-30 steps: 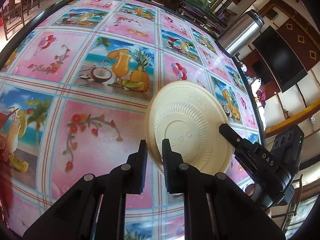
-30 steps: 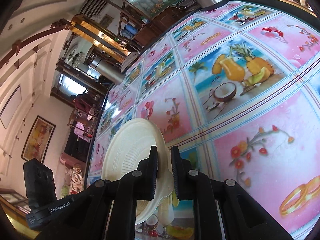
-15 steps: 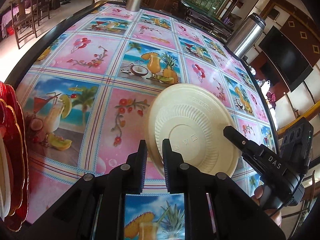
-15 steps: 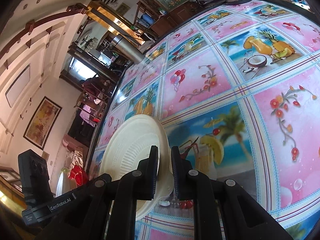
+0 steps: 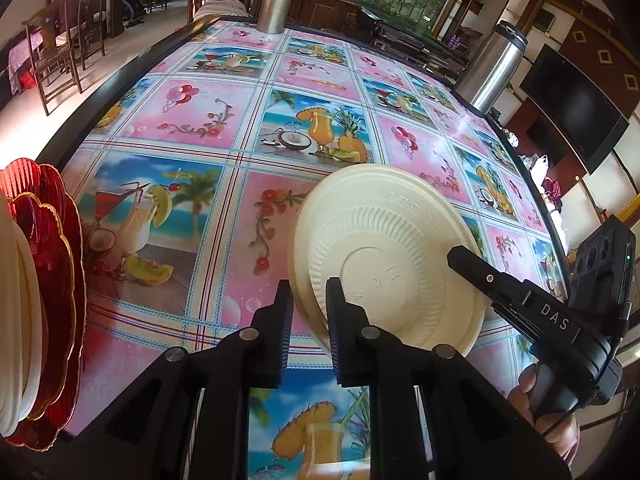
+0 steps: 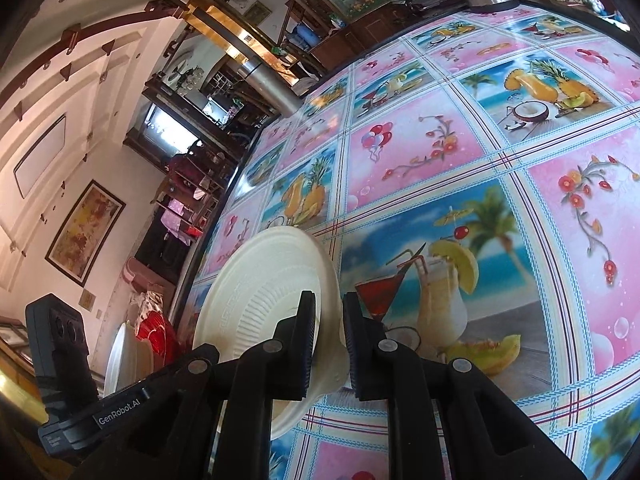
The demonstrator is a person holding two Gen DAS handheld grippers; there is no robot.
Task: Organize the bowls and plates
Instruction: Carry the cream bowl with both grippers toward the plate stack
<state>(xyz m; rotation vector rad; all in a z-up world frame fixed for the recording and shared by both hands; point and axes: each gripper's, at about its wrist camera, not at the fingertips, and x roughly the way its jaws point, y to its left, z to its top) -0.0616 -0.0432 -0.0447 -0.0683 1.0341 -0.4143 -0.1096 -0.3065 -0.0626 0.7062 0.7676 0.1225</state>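
Left of the cream plate (image 5: 384,256) stands a stack of red and white plates (image 5: 44,280); two steel flasks (image 5: 490,70) sit far across the tabletop (image 5: 192,112). My left gripper (image 5: 307,296) and right gripper (image 6: 329,316) each pinch the plate's rim, nearly closed, holding it above the tabletop.

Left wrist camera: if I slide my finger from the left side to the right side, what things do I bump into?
Red plates with gold edges → left tongs → cream paper bowl → right tongs → the hand holding them.
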